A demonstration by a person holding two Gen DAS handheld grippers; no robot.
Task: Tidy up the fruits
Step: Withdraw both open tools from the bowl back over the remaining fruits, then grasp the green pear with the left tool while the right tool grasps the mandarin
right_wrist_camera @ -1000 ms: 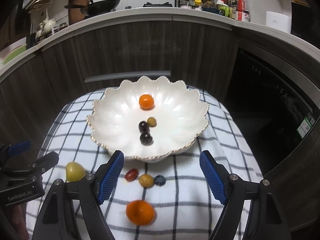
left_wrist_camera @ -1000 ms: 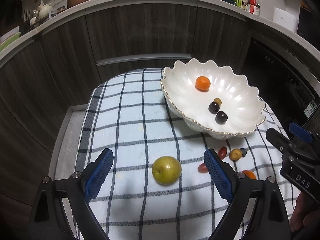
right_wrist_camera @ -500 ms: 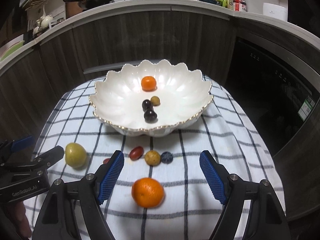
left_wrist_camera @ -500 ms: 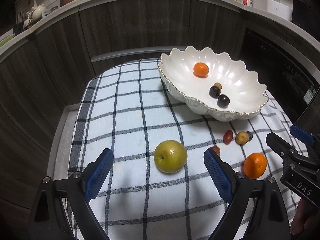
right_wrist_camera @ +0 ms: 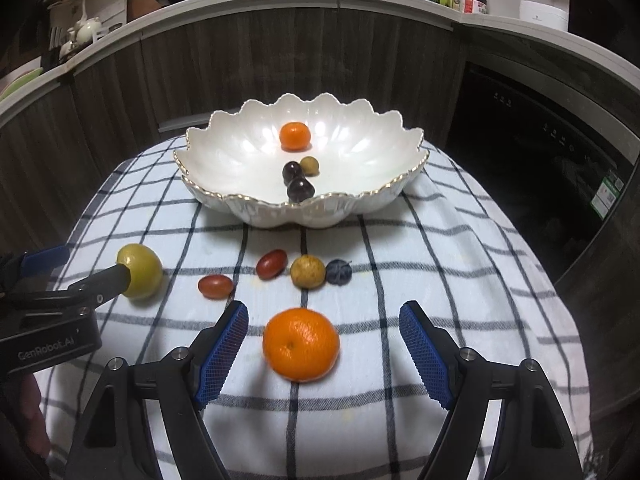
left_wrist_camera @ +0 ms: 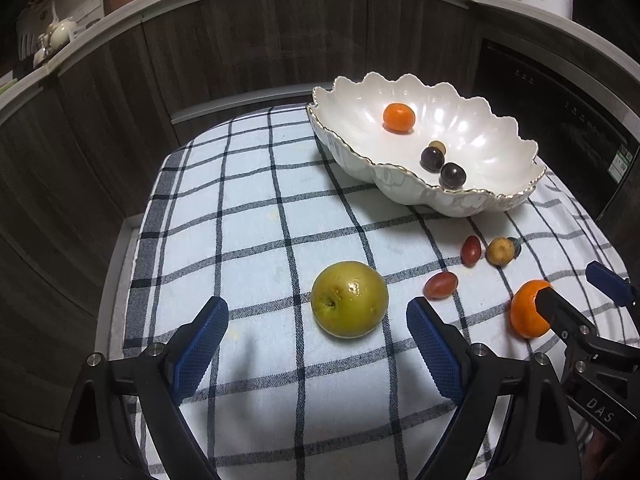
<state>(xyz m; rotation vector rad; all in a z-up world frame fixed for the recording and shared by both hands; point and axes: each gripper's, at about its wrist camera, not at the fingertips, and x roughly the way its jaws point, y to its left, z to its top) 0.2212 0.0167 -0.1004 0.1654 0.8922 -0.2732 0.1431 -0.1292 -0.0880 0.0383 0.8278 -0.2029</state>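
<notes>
**A:** How do the two tools stand?

**B:** Both are spread wide and hold nothing. The left gripper (left_wrist_camera: 318, 334) has its blue pads apart, with the yellow-green pear (left_wrist_camera: 349, 298) on the checked cloth (left_wrist_camera: 248, 240) just ahead of the gap, a little nearer the right-hand pad. I see no contact with either pad.

**A:** And the other one?

**B:** The right gripper (right_wrist_camera: 323, 354) is just as open. The big orange (right_wrist_camera: 301, 344) lies between its blue pads (right_wrist_camera: 223, 354), closer to the left one, though neither pad touches it. In the left wrist view a black finger of that gripper crosses in front of the orange, so from there I can't tell how near the tip really is.

**A:** Where is everything else?

**B:** The scalloped white bowl (right_wrist_camera: 248, 210) with the gold rim sits at the far side of the cloth. Inside it are a small orange (right_wrist_camera: 295, 135), two dark plums (right_wrist_camera: 300, 190) touching each other, and a small tan fruit (right_wrist_camera: 309, 165) just beside the farther plum.

**A:** And loose on the cloth?

**B:** Between the bowl and the big orange there are two red oval fruits (right_wrist_camera: 272, 263), a tan round fruit (right_wrist_camera: 307, 271) and a dark bluish one (right_wrist_camera: 338, 271) touching it. The pear sits well to the left of them, with the left gripper's finger tip in front of it in the right wrist view.
</notes>
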